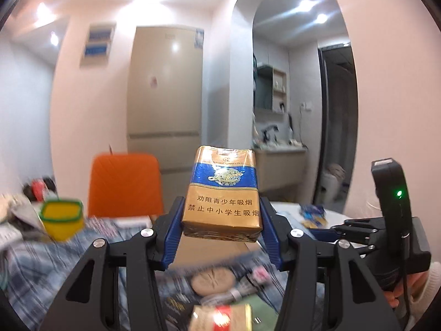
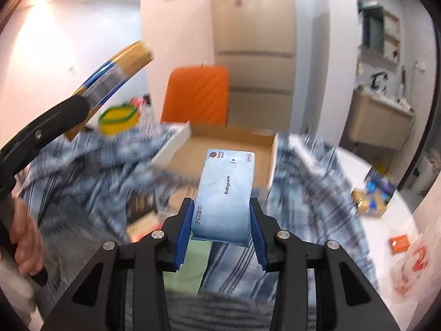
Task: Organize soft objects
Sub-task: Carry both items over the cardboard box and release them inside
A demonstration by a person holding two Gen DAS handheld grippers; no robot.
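**Two soft packs aloft, box waiting below**

Item 1. My left gripper (image 1: 222, 227): closed on the cigarette pack (image 1: 223, 193). The blue pads press its lower sides, so most of the pack stands clear above them, upright, label facing my camera. I hold it low, I judge, because a soft pack dents least near its folded base. In the right view it shows as a bent gold-and-blue streak at upper left, well above the cloth.

Item 2. My right gripper (image 2: 220, 224): closed partway on the wipes pack (image 2: 227, 193), pads against its long edges near the rear end. The pack lies flat and points forward and down, its far end over the near edge of the box. Held flat, it should slide in without folding.

Item 3. Box (image 2: 275, 149): open cardboard, lid flap turned out to the left, resting on the plaid cloth (image 2: 82, 182). Its floor looks bare where I can see it. I take it as the place meant for both packs.

Item 4. Loose stock on the cloth below: a red-and-gold pack (image 1: 220, 315), a round tan thing (image 1: 213, 280), a pale green sheet (image 2: 190, 264). Blur hides what else is there.

Item 5. Surroundings: yellow tub (image 1: 62, 216) with green rim, left; orange chair (image 2: 197, 95) behind the box; small packets on the white table (image 2: 372, 195), right.

Status: neither pack is in the box yet. Risk, as I judge it: squeezing harder would crush either pack.
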